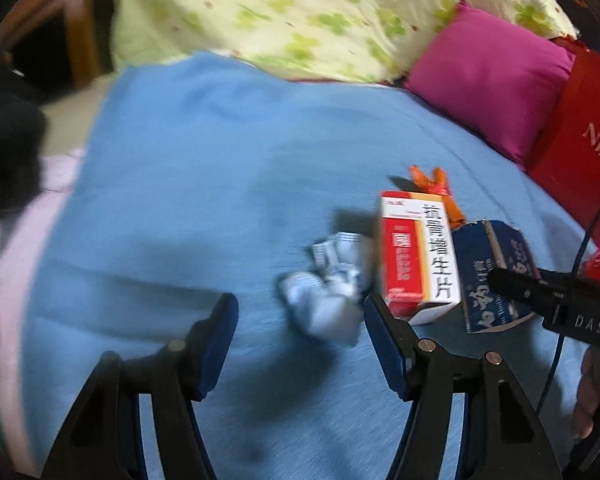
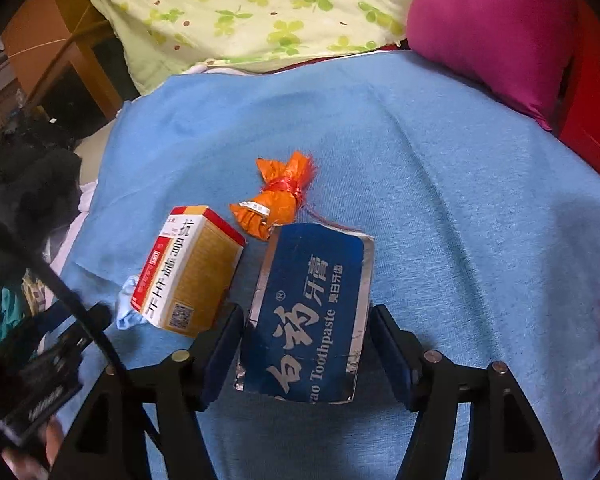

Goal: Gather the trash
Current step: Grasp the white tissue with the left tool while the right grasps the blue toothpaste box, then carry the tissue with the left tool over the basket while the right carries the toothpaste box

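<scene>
the trash lies on a blue blanket (image 2: 440, 184) over a bed. in the right wrist view, the right tool (image 2: 304, 348) is spread wide, with the blue toothpaste box (image 2: 308, 312) lying between its fingers at lower centre; the left finger looks close to the box edge, though contact cannot be told. just left of it stands a red and yellow medicine box (image 2: 188, 276), tilted, with crumpled paper (image 2: 126, 312) peeking out at its lower left. an orange wrapper (image 2: 276, 200) lies just above the toothpaste box, near the middle of the frame.

in the left wrist view, the left tool (image 1: 300, 340) is also spread and grips nothing; the crumpled paper sits just ahead between its fingertips, blurred. a pink pillow (image 1: 488, 80) and a clover-print quilt (image 1: 320, 12) fill the upper part, with a red bag (image 1: 580, 128) at the right edge.
</scene>
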Tool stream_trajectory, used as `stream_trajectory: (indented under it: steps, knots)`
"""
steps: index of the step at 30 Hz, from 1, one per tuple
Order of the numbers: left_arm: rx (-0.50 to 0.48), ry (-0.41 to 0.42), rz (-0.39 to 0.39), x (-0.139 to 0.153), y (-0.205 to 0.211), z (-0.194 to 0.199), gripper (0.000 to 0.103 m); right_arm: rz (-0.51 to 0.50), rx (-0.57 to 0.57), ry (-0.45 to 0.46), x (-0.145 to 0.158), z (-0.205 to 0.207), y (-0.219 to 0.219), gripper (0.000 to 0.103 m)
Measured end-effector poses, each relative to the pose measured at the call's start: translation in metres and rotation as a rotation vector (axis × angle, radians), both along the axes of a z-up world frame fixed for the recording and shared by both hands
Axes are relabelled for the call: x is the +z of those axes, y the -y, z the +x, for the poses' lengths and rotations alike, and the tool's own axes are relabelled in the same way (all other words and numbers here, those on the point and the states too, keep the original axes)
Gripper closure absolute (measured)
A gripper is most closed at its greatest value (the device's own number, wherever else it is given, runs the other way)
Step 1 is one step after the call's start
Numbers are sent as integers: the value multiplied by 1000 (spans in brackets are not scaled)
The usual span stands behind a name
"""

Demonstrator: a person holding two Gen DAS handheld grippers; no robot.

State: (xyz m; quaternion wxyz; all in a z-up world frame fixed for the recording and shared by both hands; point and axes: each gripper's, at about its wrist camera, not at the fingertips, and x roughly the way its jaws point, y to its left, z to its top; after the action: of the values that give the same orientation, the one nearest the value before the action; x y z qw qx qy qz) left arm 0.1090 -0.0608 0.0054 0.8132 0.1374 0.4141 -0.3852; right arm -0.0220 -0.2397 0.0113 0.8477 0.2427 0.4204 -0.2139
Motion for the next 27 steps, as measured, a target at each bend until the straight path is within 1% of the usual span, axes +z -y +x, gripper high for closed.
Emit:
stream_trajectory:
  steps: [1, 2, 3, 4, 5, 6, 9, 14, 17, 19, 21, 25, 27]
  knots:
    - [-14, -21, -5, -3, 3, 1, 42, 3, 12, 7, 0, -2, 3, 42]
    - [-31, -44, -7, -7, 7, 2, 51, 7, 22, 9, -1, -4, 4, 42]
    - [-40, -66, -2, -11, 11, 3, 57, 13, 29, 14, -1, -6, 7, 44]
    - [-39, -81, 5, -14, 13, 3, 66, 17, 33, 20, -2, -8, 9, 44]
    - [-38, -95, 6, -18, 14, 4, 68, 20, 37, 28, -2, -10, 11, 45]
    - [-37, -96, -4, -18, 13, 2, 69, 21, 43, 35, -1, -12, 11, 45]
    - [-23, -90, -12, -15, 7, -6, 77, 21, 59, 52, 2, -23, 12, 45]
    - [23, -52, -11, -1, -12, -35, 78, 33, 72, 99, 19, -50, 10, 45]
    - [61, -8, 5, 12, -29, -58, 78, 43, 75, 139, 36, -76, 8, 45]
    - [84, 19, 3, 25, -43, -79, 78, 40, 79, 164, 49, -94, 3, 45]
    - [99, 38, -16, 42, -57, -101, 78, 43, 86, 184, 59, -109, -2, 45]
    - [119, 84, -51, 75, -69, -143, 78, 42, 100, 234, 83, -142, -14, 45]
    - [122, 126, -55, 94, -68, -166, 78, 33, 108, 257, 95, -158, -20, 45]
